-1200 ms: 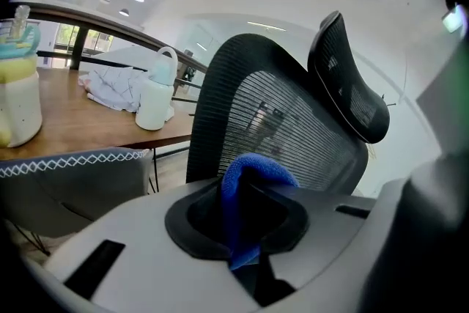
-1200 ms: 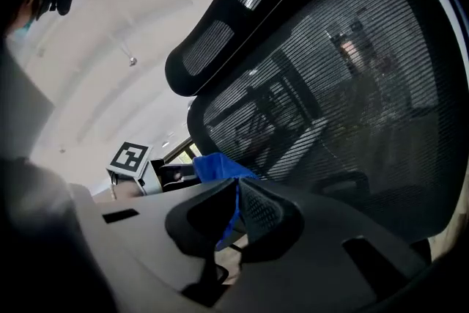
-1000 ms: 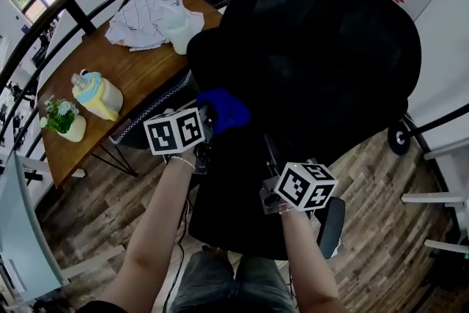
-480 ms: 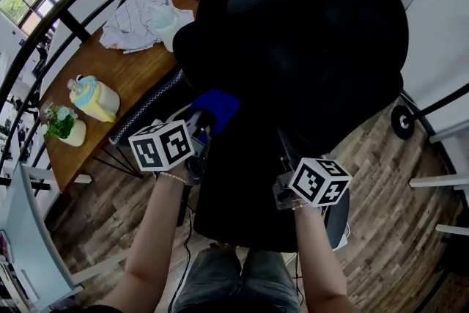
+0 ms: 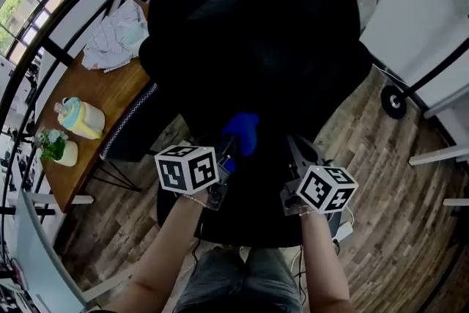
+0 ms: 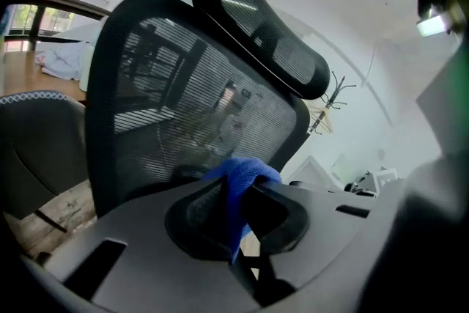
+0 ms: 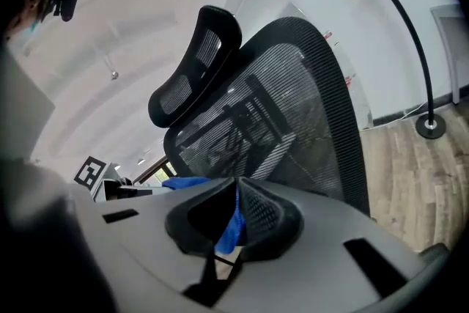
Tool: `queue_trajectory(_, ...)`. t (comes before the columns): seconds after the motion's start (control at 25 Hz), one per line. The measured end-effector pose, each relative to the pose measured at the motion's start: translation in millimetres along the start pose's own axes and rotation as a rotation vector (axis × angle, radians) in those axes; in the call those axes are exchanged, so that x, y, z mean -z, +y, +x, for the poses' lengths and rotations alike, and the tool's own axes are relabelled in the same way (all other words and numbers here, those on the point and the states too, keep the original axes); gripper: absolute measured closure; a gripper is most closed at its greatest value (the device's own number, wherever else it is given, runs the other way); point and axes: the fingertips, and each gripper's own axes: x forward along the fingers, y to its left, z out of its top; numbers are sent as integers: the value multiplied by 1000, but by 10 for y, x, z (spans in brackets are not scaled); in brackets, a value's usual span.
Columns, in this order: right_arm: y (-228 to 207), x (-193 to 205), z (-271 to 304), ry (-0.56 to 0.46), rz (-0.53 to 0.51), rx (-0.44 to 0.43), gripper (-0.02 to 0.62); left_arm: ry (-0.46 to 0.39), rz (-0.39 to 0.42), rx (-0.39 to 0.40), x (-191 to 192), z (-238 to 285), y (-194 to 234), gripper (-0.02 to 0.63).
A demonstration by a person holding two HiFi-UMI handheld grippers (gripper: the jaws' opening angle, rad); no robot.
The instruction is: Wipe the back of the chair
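Cloth point(image 6: 245, 172) is clamped in the left gripper point(image 5: 229, 152) jaws, bunched forward as a wiping pad; right gripper point(image 7: 236, 185) jaws are shut, a blue sliver seemingly pinched between them; both are held low behind the chair point(image 5: 249, 33) back; contact unclear.

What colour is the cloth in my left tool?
Blue cloth, best seen in the left gripper view.

head view: we look steeply down over the chair back point(image 5: 256, 48), from above and behind
left gripper view: we sit close behind it, low, tilted up
right gripper view: likewise, further right
shared: its mesh, headrest point(image 6: 267, 33), blue cloth point(image 6: 245, 174)
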Motion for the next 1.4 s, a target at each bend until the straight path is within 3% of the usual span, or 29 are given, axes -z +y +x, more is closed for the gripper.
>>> queue_trajectory(0.4, -655, -47, -533, -51, 55, 118, 561, 176, 221, 190, 385, 929, -1009, 561)
queue_trajectory(0.56, -872, -135, -696, -88, 78, 154, 561, 243, 275, 222, 575, 1247, -1214, 561)
queue_trajectory(0.92, -1122, -104, -687, -83, 110, 171, 561, 315, 302, 211, 725, 1829, -1270, 561)
queue_trajectory(1.4, -1080, -39, -492, -43, 118, 142, 561, 273, 199, 117, 644, 1931, -925, 561)
